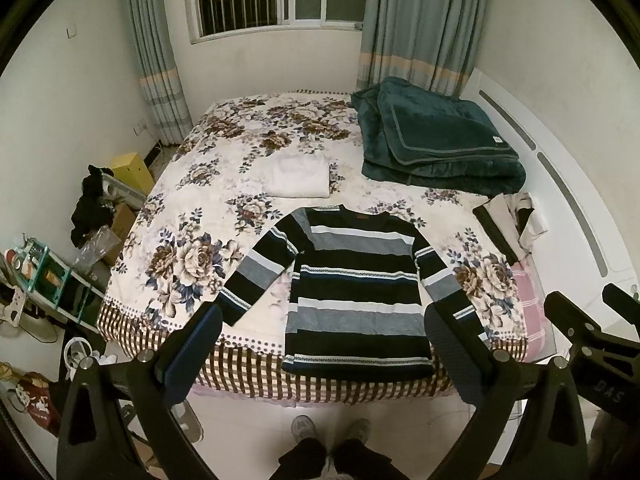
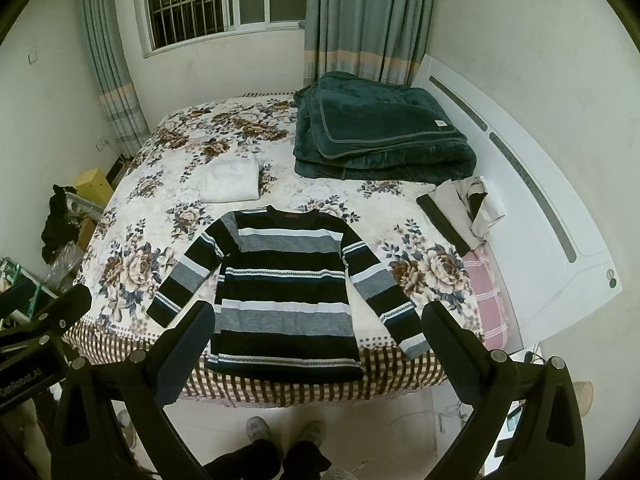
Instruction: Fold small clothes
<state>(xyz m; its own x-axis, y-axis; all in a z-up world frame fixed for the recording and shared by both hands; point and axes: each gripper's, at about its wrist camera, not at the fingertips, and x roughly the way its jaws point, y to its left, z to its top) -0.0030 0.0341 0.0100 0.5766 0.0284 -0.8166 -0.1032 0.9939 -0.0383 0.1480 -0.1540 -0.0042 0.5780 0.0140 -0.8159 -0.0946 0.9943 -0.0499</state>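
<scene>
**Above the foot of the bed, both tools wait over a spread sweater**

Between the parted jaws of the left gripper (image 1: 324,344) lies the lower half of the sweater (image 1: 356,292), and the same holds for the right gripper (image 2: 320,340): both sets of jaws stand wide open, holding nothing, raised well clear of the cloth. The striped sweater is laid flat on the bed (image 1: 192,216), hem at the near edge by the person's shoes (image 1: 332,430), neckline pointing away toward the window. So its long axis runs straight ahead from the jaws, and the two sleeves splay outward and down to either side.

From the left wrist view the sweater sits slightly right of centre; from the right wrist view, slightly left. I'd judge the left tool nearer the left sleeve and the right tool nearer the right sleeve, which suits a first fold of sleeves inward across the body.

Farther up the bed lie a folded white cloth (image 1: 298,176), a dark green blanket (image 1: 436,140), and a crumpled garment (image 1: 508,220) near the headboard, all well apart from the sweater.
</scene>
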